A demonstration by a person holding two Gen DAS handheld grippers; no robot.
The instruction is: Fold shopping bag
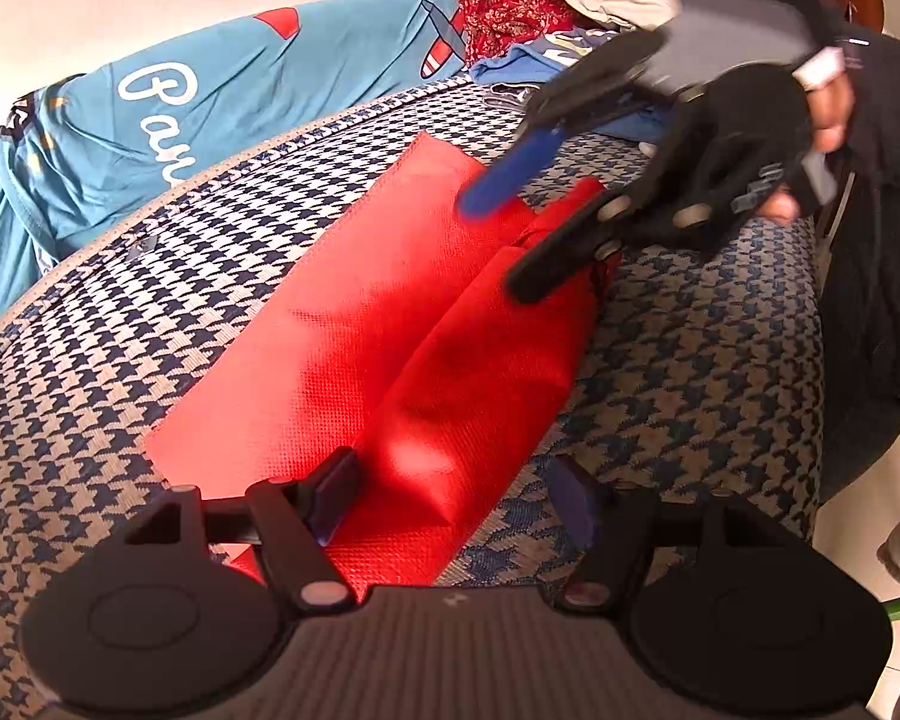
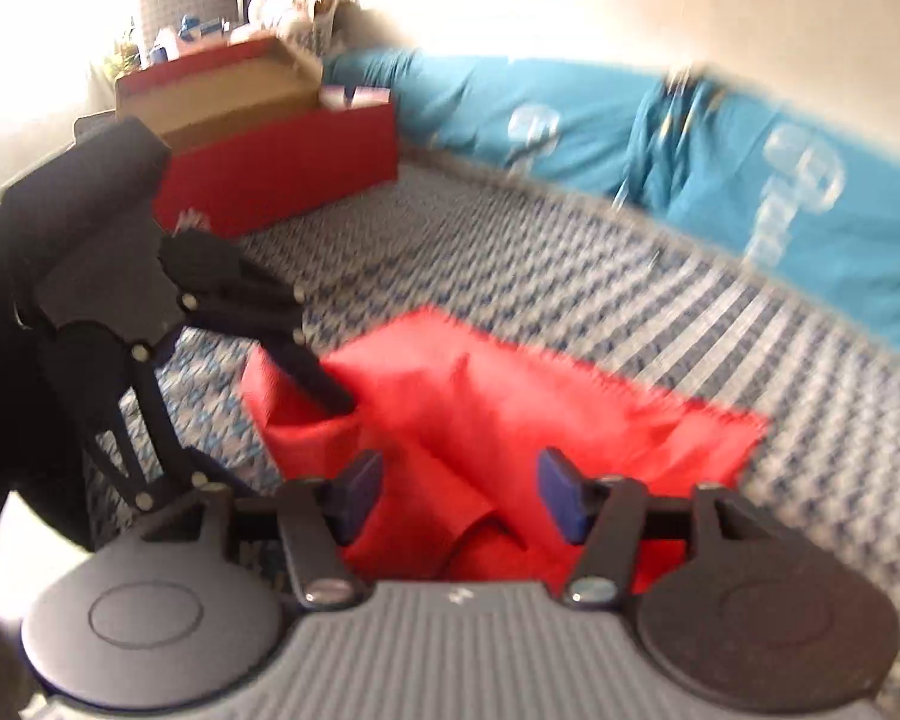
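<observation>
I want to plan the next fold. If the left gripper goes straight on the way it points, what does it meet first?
Most likely the red bag: it lies directly ahead of the open left gripper, between and beyond its fingertips, on the checked cover. How far off is unclear.

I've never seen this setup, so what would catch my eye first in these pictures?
The bright red shopping bag, lying partly folded on the blue-and-white houndstooth cover. Over it, both grippers stand open: the left gripper at its near end, the right gripper at the far end.
</observation>
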